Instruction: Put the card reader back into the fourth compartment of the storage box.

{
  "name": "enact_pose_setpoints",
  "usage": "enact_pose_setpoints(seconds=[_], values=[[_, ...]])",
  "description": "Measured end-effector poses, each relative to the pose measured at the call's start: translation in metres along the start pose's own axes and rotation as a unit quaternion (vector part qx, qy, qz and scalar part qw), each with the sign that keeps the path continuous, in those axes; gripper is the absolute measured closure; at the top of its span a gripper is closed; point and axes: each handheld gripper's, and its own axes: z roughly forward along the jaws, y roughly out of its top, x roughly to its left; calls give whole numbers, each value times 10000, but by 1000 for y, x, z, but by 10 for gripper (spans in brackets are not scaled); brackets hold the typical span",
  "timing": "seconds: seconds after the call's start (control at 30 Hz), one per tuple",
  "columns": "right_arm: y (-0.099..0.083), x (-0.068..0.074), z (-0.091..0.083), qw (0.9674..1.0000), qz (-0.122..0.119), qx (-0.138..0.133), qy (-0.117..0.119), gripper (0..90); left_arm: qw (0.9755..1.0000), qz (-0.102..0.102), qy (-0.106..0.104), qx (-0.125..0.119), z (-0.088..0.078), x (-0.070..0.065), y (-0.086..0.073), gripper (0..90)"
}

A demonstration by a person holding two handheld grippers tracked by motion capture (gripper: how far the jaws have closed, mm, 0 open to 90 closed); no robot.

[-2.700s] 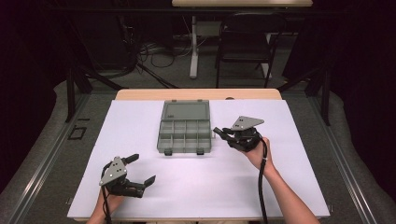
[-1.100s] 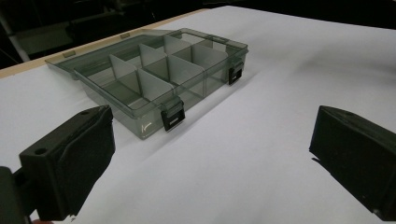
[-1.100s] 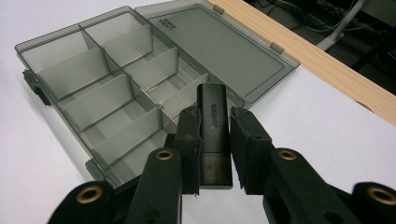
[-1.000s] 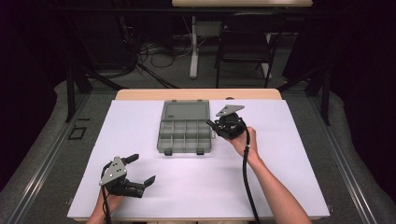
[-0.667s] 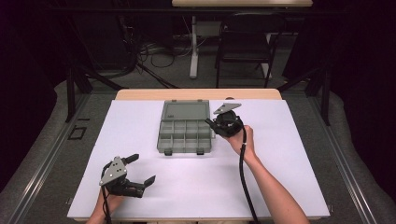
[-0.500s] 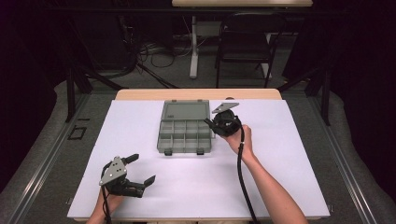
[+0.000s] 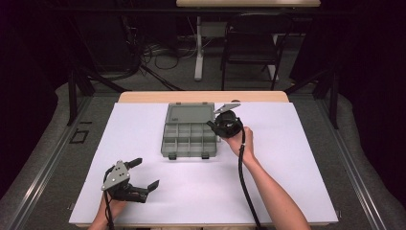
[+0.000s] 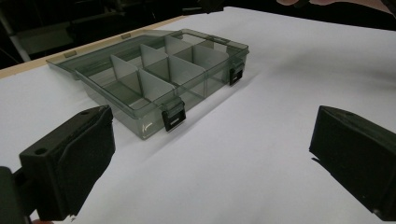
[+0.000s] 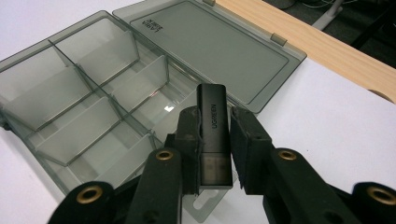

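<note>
A smoky clear organizer box [image 7: 188, 140] lies open in the middle of the white table, its lid [image 7: 190, 114] flat behind it and its compartments bare. My right gripper [image 7: 215, 127] hovers over the box's right rear corner, shut on a small black USB adapter [image 9: 213, 126] marked UGREEN. In the right gripper view the adapter stands between the pads, above the compartments of the box [image 9: 88, 95]. My left gripper [image 7: 145, 173] rests near the front left of the table, open, with nothing between its jaws. It faces the box [image 8: 154, 79] from a distance.
The white mat [image 7: 287, 158] covers a wooden table whose far edge [image 7: 143, 97] shows behind the box. Two black latches [image 8: 173, 117] hang on the box's front wall. A chair [image 7: 251, 40] and cables stand on the dark floor beyond.
My right gripper has moved left and away from the person, from beside the box to over its right rear corner, still holding the adapter. The left gripper has not moved.
</note>
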Motion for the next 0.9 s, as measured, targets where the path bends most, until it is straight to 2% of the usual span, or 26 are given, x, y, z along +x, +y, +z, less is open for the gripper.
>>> enact_pose_setpoints(seconds=[0.33,0.6,0.9], values=[[1,1,10,9999,123,85,-65,737,10000,1,13,-1,0,-1,0,1],[0,0,19,9993,309,120,-162,737,10000,-2,-1,-8,0,-1,0,1],[1,4,25,9988,380,200,-241,737,10000,-1,-1,-5,0,-1,0,1]])
